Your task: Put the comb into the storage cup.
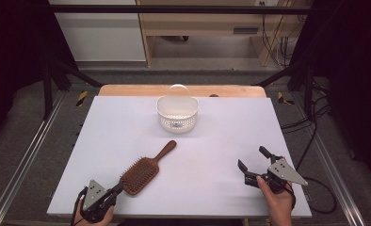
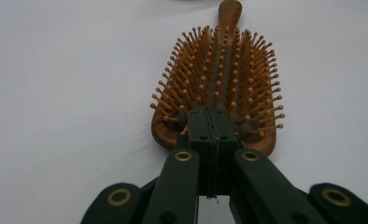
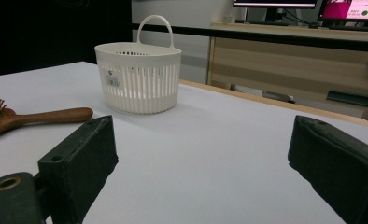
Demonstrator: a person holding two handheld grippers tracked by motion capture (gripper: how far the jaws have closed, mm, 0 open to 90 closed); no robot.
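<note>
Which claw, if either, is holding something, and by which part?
Neither. The left claw is shut, empty, at the brown wooden paddle hairbrush head end. The right claw is open, empty.

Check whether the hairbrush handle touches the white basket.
Apart. The high view shows bare white table between the hairbrush handle tip and the basket; the right gripper view shows that gap too.

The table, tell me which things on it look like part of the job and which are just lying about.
Likely in play:
hairbrush, with the shut left gripper at its head
white basket
right gripper, open over bare table

Just about:
wooden shelf
cables on the floor
</note>
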